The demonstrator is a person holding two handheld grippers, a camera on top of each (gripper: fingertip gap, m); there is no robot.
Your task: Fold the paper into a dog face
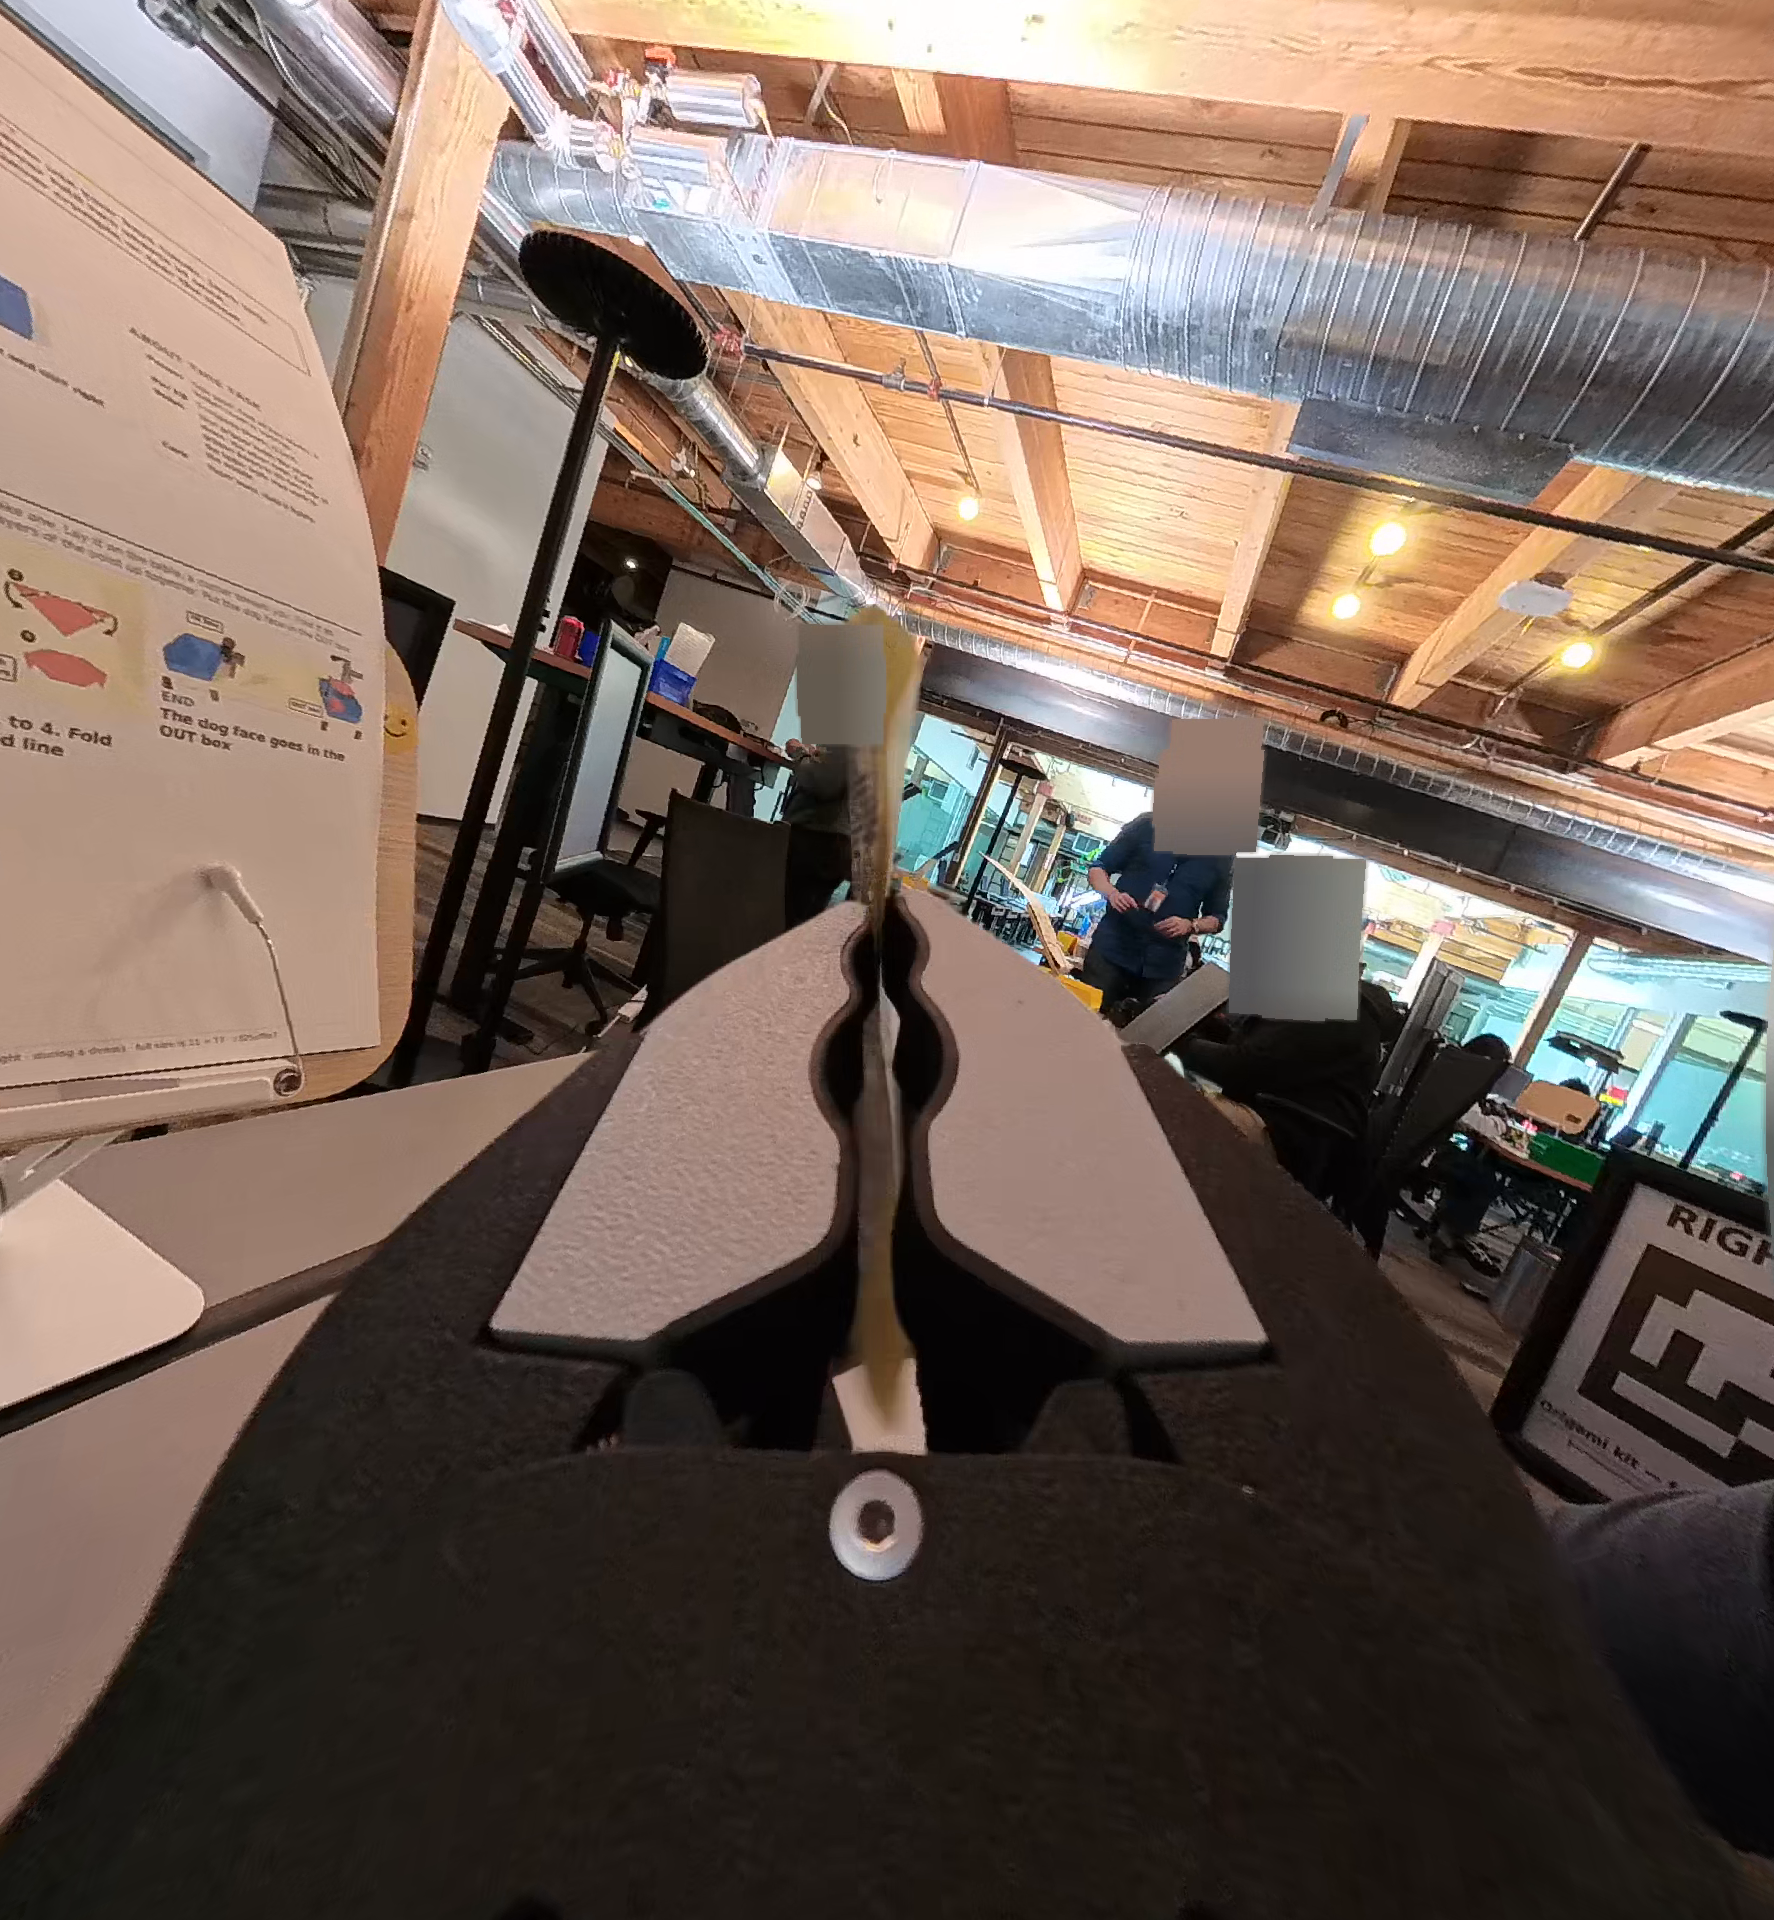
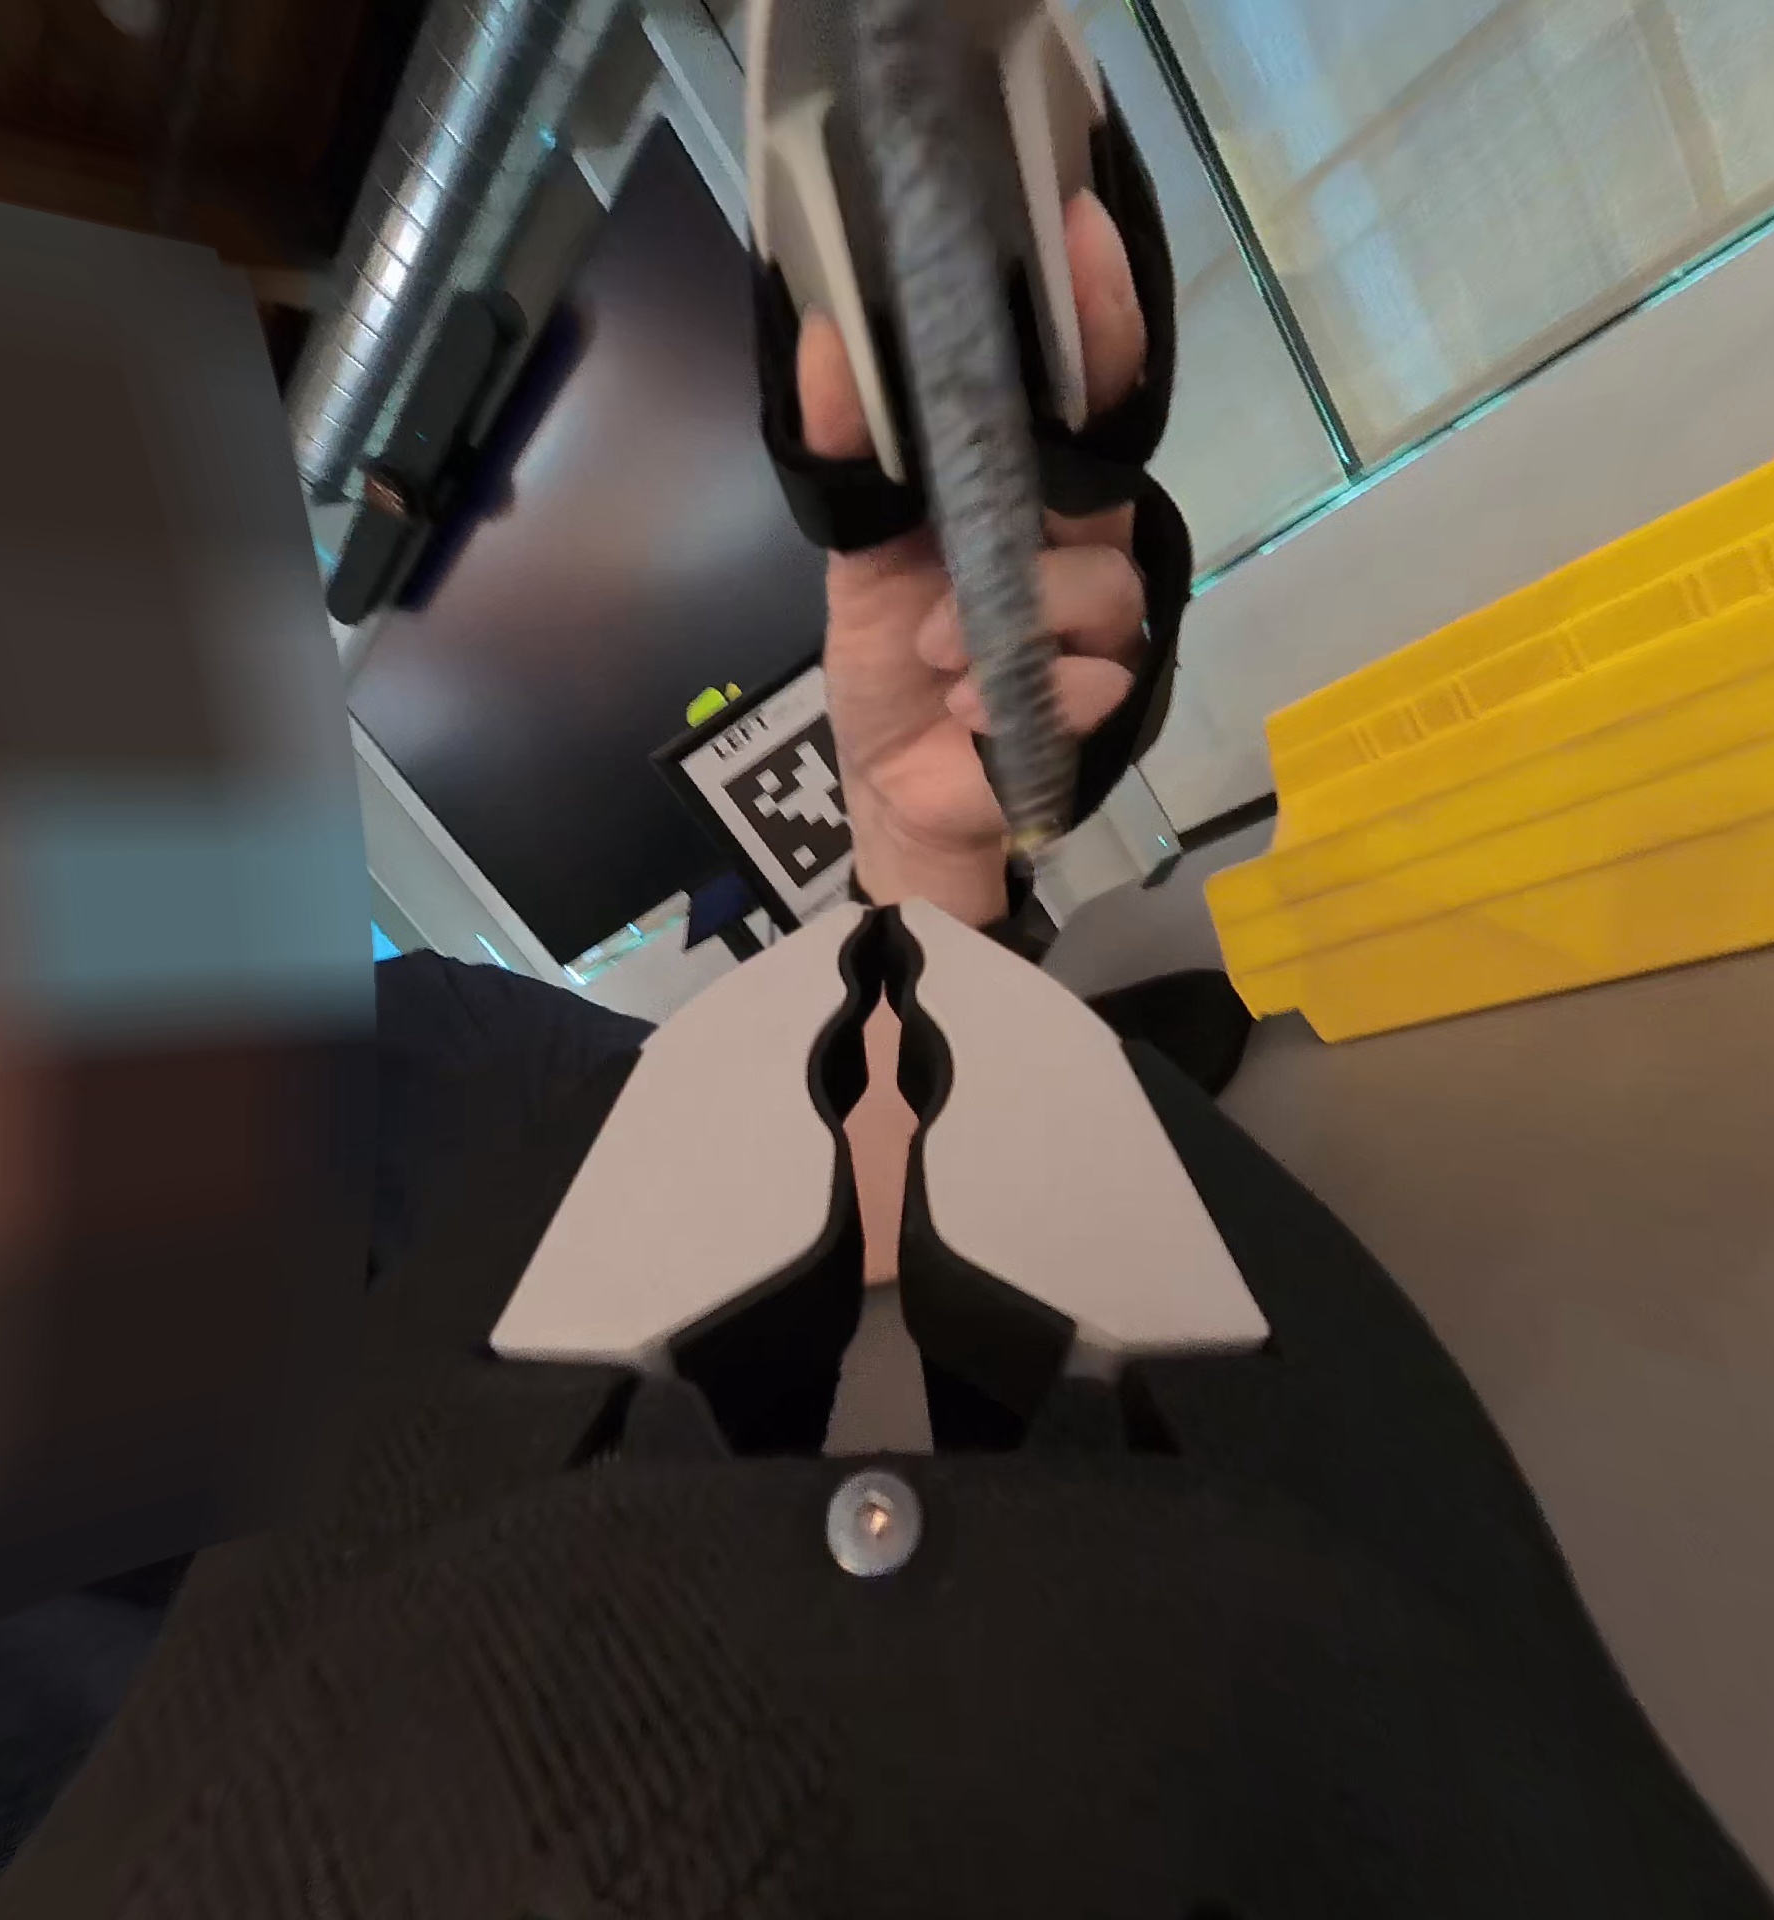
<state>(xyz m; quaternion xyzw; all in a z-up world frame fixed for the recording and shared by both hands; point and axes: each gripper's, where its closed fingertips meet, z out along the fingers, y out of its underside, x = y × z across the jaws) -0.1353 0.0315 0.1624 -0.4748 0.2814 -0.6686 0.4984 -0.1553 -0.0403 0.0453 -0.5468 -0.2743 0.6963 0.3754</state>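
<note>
My left gripper (image 1: 883,914) is shut on the paper (image 1: 875,1226), which shows edge-on as a thin yellow and patterned strip rising past the fingertips. In the right wrist view the paper (image 2: 976,468) hangs as a grey patterned strip from the left gripper's grey fingers (image 2: 821,239), held by a hand (image 2: 893,748) in black straps. My right gripper (image 2: 885,914) is shut with nothing between its tips. It sits just below and left of the paper's lower tip, apart from it.
An instruction sheet on a white stand (image 1: 135,623) stands at the left on the grey table (image 1: 83,1558). Stacked yellow bins (image 2: 1537,790) sit on the table at the right. Black-and-white marker cards (image 1: 1672,1351) (image 2: 779,800) stand at the table's edges. A black floor lamp (image 1: 550,623) rises behind. Tip to tip, the grippers are about 15 cm apart.
</note>
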